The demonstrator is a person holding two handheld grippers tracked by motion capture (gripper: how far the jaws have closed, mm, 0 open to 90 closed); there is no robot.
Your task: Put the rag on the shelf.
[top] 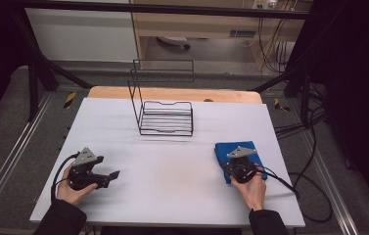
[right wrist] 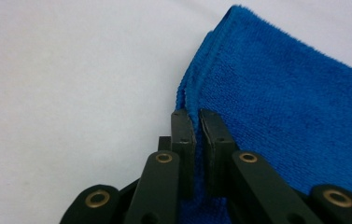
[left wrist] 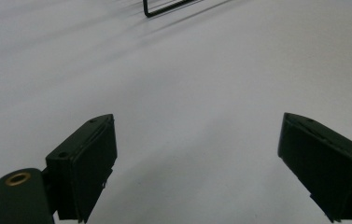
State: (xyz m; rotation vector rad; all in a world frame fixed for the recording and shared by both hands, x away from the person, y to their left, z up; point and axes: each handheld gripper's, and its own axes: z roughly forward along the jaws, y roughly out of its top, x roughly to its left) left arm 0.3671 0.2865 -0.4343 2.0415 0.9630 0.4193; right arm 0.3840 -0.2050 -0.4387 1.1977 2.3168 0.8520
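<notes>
The right tool (right wrist: 197, 122) is clenched on the folded edge of the blue cloth (right wrist: 285, 98), which lies near the bench's (top: 172, 171) right edge, ready for lifting. The left tool (left wrist: 197, 158) rests released, clear of the wire rack (top: 165, 115).

No text, label, brand, number or sign can be read anywhere in these views (the pale tag on the wooden furniture (top: 242, 33) at about 1 o'clock beyond the table is too small and blurred to make out).
</notes>
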